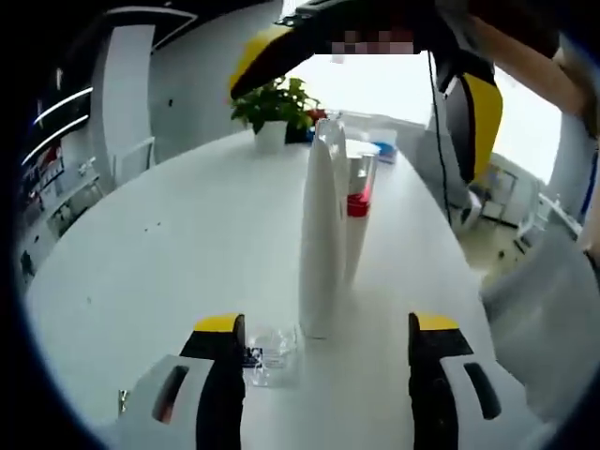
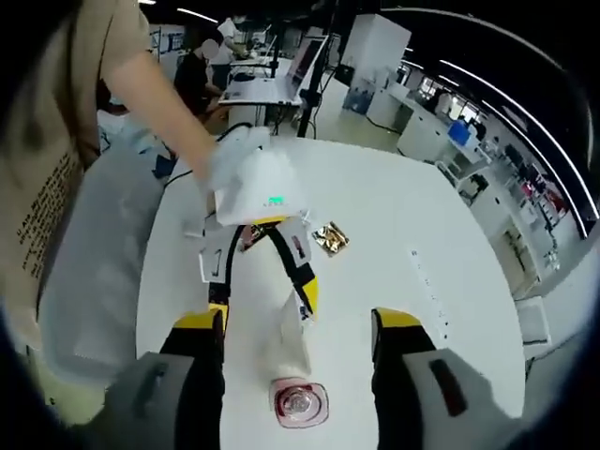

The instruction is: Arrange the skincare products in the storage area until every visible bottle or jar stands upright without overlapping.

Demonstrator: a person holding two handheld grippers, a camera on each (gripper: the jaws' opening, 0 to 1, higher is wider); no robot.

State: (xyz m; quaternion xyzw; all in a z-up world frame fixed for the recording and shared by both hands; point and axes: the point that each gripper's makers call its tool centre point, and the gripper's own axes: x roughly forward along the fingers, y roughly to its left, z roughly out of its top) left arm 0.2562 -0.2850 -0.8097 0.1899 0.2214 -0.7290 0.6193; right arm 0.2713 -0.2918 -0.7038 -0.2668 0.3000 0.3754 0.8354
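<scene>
Bottle [image 1: 323, 234] upright between seemingly parted jaws

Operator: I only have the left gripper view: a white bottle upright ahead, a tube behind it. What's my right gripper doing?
Observer: The right gripper is open and looks down on the bottle and the tube from the far side.
Operator: Anything behind my left gripper?
Observer: Yes, a gold packet lies flat on the table behind the left gripper.
</scene>
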